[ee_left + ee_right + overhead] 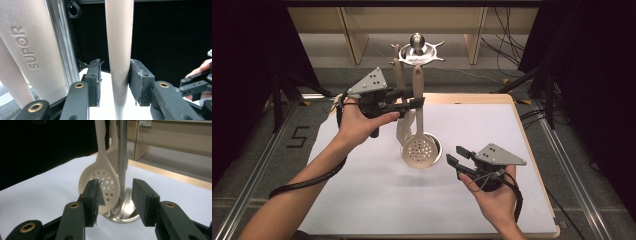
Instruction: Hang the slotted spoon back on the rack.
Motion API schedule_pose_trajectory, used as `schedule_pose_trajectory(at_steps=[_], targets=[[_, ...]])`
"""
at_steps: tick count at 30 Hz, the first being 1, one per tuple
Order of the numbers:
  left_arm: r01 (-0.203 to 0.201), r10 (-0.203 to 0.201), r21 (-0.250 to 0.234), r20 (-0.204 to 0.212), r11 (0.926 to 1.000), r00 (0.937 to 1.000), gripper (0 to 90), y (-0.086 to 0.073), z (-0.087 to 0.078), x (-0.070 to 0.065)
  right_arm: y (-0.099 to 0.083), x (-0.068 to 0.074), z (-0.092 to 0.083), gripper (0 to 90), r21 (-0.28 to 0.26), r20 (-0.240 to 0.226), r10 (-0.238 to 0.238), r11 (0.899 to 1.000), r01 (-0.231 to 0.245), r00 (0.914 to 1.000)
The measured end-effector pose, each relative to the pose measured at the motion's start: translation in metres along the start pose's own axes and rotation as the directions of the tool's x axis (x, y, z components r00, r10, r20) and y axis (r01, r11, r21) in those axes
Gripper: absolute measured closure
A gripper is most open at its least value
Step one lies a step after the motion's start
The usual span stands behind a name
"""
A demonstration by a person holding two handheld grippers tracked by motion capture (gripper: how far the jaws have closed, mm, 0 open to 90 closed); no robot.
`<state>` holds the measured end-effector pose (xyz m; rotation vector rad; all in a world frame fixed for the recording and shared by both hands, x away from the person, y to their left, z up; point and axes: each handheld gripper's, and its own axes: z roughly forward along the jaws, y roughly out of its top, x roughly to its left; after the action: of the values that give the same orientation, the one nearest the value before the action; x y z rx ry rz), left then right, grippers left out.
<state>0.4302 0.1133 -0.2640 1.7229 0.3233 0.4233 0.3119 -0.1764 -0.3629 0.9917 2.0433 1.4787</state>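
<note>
Left tongs [414, 103] pinch the skimmer [420, 148] by its handle — it hangs at the rack [418, 49]. Right tongs [453, 156] hover spread, empty, above the desk [372, 195].

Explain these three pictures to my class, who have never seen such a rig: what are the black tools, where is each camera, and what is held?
A person holds a two-jaw gripper in each hand. The high view looks down on the white-topped table; each gripper view looks along one gripper's own black jaws. On the table stands a shiny metal utensil stand with beige plastic utensils hanging from it. The left gripper has its jaws around the handle of the beige slotted spoon. The right gripper is open and holds nothing.
</note>
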Motion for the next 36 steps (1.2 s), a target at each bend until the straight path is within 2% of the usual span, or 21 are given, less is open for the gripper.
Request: schedule_pose_trajectory(at_steps=[3, 5, 6, 8, 13, 14, 15, 17, 20, 21, 23, 27, 32, 33, 35, 36], targets=[[-0.001, 0.001, 0.0, -0.009, 1.0, 1.0, 59.9, 0.0, -0.001, -0.002, 0.0, 0.0, 0.0, 57.8, 0.002, -0.003, 0.003, 1.0, -0.003, 1.0], [-0.018, 0.018, -0.004, -0.018, 0.9998, 0.9997, 58.4, -0.001, -0.003, -0.003, 0.0, 0.0, 0.0, 56.8, 0.001, -0.004, 0.008, 1.0, -0.008, 1.0], [-0.003, 0.003, -0.007, -0.023, 1.0, 0.9997, 57.9, -0.002, -0.005, -0.004, 0.0, 0.0, 0.0, 56.4, -0.002, -0.007, 0.014, 1.0, -0.014, 0.9999], [-0.02, 0.02, -0.011, -0.034, 0.9997, 0.9992, 56.2, -0.002, -0.007, -0.005, 0.0, -0.001, 0.0, 56.2, -0.008, 0.004, 0.006, 1.0, -0.006, 1.0], [-0.036, 0.035, -0.021, -0.053, 0.9991, 0.998, 53.5, -0.005, -0.015, -0.009, -0.001, -0.001, 0.002, 56.0, -0.012, -0.011, 0.014, 1.0, -0.015, 0.9998], [-0.028, 0.027, -0.023, -0.059, 0.9993, 0.9979, 53.2, -0.006, -0.018, -0.011, -0.001, -0.001, 0.002, 56.0, -0.013, -0.008, 0.017, 1.0, -0.017, 0.9998], [0.035, -0.037, -0.036, -0.06, 0.9987, 0.9975, 53.1, -0.009, -0.02, -0.017, -0.001, -0.002, 0.001, 55.9, -0.015, 0.001, 0.011, 1.0, -0.011, 0.9999], [0.029, -0.032, -0.041, -0.064, 0.9987, 0.9975, 52.6, -0.01, -0.025, -0.02, 0.0, -0.002, 0.0, 55.6, -0.01, -0.009, 0.023, 1.0, -0.023, 0.9997], [0.023, -0.026, -0.043, -0.068, 0.9988, 0.9974, 51.7, -0.014, -0.033, -0.023, 0.0, -0.003, 0.0, 55.6, -0.01, -0.003, 0.012, 1.0, -0.012, 0.9999], [0.025, -0.028, -0.043, -0.067, 0.9988, 0.9973, 51.2, -0.016, -0.035, -0.024, 0.0, -0.001, -0.001, 55.6, -0.002, 0.003, 0.037, 0.999, -0.037, 0.9993], [0.029, -0.032, -0.045, -0.071, 0.9986, 0.9969, 50.5, -0.018, -0.039, -0.026, 0.0, -0.001, -0.001, 55.5, -0.005, -0.002, 0.043, 0.999, -0.043, 0.9991], [0.03, -0.034, -0.06, -0.063, 0.9977, 0.9974, 49.0, -0.024, -0.045, -0.028, 0.0, -0.001, 0.0, 55.1, -0.01, -0.008, 0.025, 1.0, -0.025, 0.9997], [0.032, -0.037, -0.067, -0.075, 0.9972, 0.9965, 48.6, -0.03, -0.055, -0.032, 0.0, -0.003, 0.0, 54.9, -0.013, -0.003, 0.005, 1.0, -0.005, 1.0], [0.047, -0.052, -0.06, -0.079, 0.9971, 0.9955, 48.5, -0.031, -0.057, -0.034, 0.0, -0.001, -0.002, 54.9, -0.001, 0.007, 0.037, 0.999, -0.037, 0.9993], [0.068, -0.074, -0.064, -0.086, 0.9956, 0.9935, 48.4, -0.034, -0.061, -0.037, 0.0, -0.001, -0.003, 54.9, 0.0, 0.013, 0.039, 0.999, -0.039, 0.9992], [0.053, -0.059, -0.065, -0.089, 0.9965, 0.9943, 48.4, -0.035, -0.063, -0.036, 0.0, -0.001, -0.003, 54.9, -0.001, 0.009, 0.038, 0.999, -0.038, 0.9992]])
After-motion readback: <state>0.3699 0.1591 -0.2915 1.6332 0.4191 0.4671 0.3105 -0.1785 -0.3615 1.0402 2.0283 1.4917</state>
